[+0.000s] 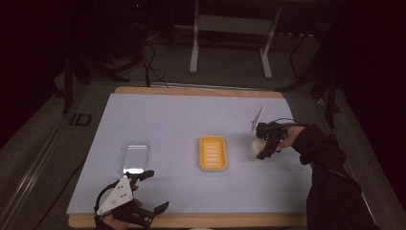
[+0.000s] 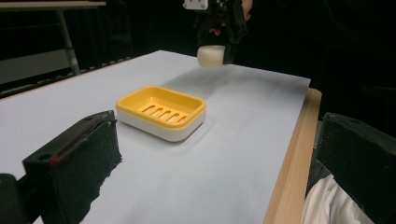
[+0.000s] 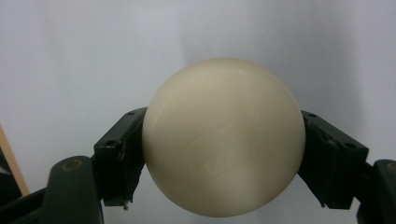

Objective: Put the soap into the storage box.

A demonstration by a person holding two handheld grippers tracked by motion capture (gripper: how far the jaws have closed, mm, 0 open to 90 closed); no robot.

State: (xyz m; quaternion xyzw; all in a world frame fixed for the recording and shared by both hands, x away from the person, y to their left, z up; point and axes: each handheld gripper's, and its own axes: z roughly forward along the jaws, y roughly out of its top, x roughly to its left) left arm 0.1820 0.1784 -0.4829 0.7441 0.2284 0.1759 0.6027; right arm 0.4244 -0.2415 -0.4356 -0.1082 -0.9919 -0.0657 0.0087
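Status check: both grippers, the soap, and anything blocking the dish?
Right gripper shut on cream soap, held above the table. Left gripper open, empty, near edge. Yellow soap dish empty, nothing in the way; clear lid lies left.

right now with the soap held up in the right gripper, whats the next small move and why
Probably carry the right gripper left toward the yellow soap dish. Its jaws clamp the cream soap above the table, and the dish sits empty, apart from it.
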